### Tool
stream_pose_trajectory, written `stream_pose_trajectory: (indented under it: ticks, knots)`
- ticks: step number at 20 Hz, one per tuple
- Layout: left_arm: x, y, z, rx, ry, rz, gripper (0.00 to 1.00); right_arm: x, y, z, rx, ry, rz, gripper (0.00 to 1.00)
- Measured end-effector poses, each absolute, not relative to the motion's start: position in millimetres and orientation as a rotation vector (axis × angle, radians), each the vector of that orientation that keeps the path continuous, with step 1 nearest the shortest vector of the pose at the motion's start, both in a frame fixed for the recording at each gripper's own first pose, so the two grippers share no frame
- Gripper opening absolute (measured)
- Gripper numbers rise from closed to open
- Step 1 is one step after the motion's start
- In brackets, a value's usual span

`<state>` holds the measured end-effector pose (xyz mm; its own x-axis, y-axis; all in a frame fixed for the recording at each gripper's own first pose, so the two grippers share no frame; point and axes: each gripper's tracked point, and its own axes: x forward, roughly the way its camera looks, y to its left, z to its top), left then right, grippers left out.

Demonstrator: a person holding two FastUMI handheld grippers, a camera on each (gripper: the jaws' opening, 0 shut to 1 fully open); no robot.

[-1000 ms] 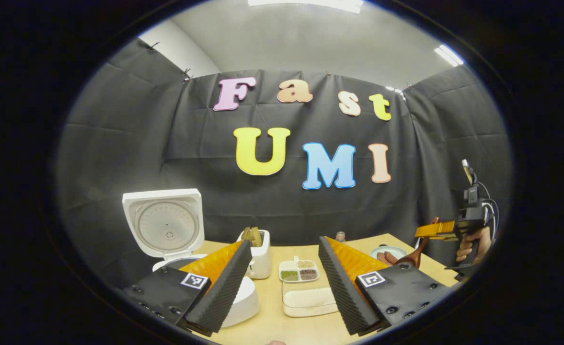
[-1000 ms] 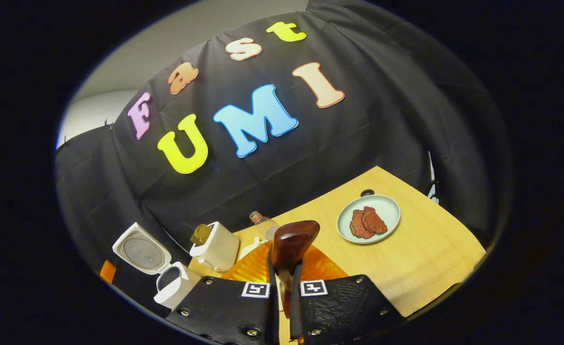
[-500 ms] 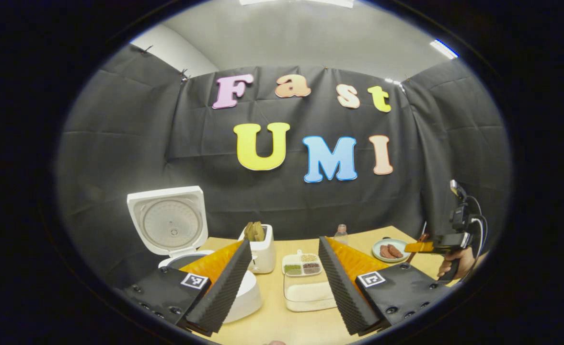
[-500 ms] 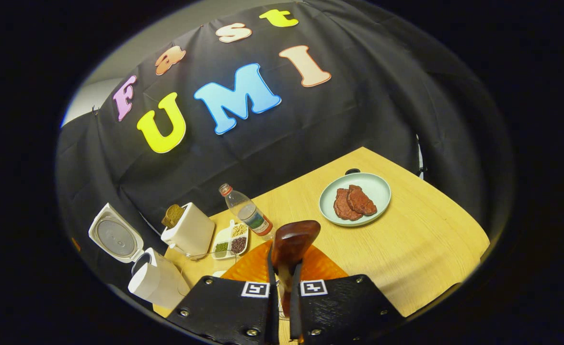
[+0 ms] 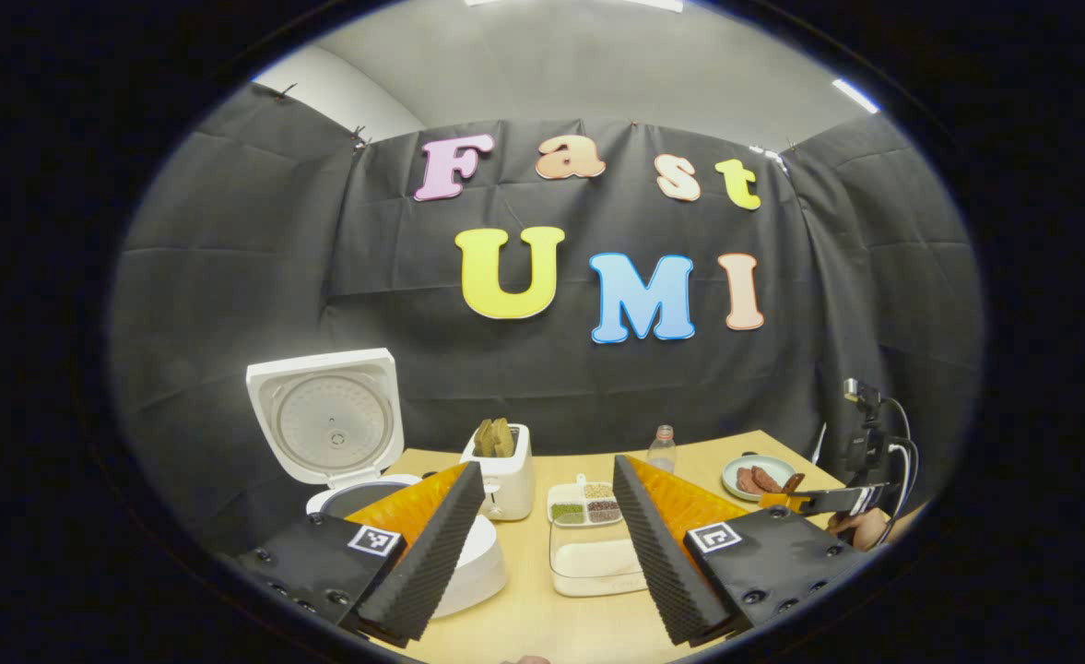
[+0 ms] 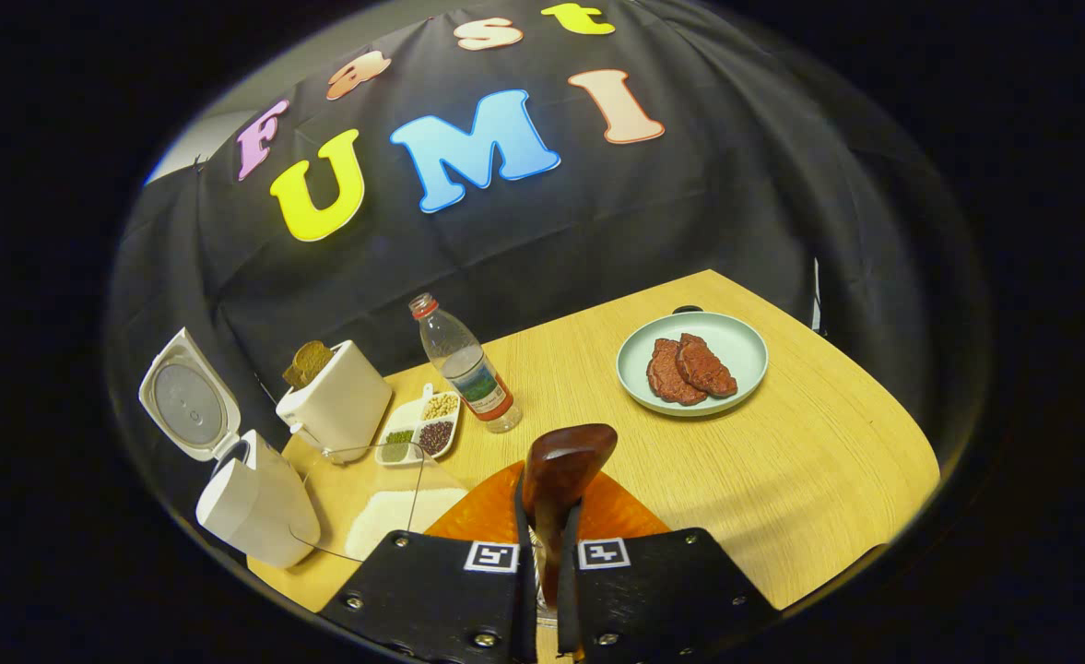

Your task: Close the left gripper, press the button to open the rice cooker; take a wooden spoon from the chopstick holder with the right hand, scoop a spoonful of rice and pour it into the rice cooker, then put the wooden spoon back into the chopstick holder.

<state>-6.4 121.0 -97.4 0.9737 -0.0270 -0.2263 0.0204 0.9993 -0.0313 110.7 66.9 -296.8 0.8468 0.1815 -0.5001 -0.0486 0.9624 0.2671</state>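
The white rice cooker (image 5: 358, 461), left of frame, stands lid-up; the right gripper (image 6: 542, 576) clamps the dark wooden spoon (image 6: 562, 466); the left gripper (image 5: 542, 544) gapes empty. Scooping, pouring and returning remain.

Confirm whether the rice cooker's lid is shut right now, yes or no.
No: in the left gripper view the rice cooker stands with its lid swung up, showing the round inner plate.

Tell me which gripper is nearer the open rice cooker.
Left. The left gripper hovers open right beside the rice cooker, one finger overlapping its body. The right gripper, shut on the wooden spoon, is off across the table, past the rice container.
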Motion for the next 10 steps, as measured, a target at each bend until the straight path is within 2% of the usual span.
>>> stream_pose_trajectory:
  ticks: [3, 5, 7, 8, 10]
  knots:
    - [-3, 115, -98, -0.038, 0.231, -0.036, 0.98, 107, 60, -297, 0.158, 0.537, 0.137, 0.17]
    - [0, 111, -96, -0.041, 0.225, -0.047, 0.97, 102, 53, -291, 0.101, 0.520, 0.144, 0.28]
    - [3, 101, -99, -0.057, 0.227, -0.072, 0.96, 96, 34, -283, 0.013, 0.504, 0.114, 0.70]
    - [5, 97, -101, -0.070, 0.225, -0.085, 0.98, 94, 31, -275, -0.008, 0.486, 0.110, 0.86]
    - [7, 90, -107, -0.077, 0.233, -0.101, 0.98, 87, 22, -246, -0.051, 0.417, 0.093, 0.86]
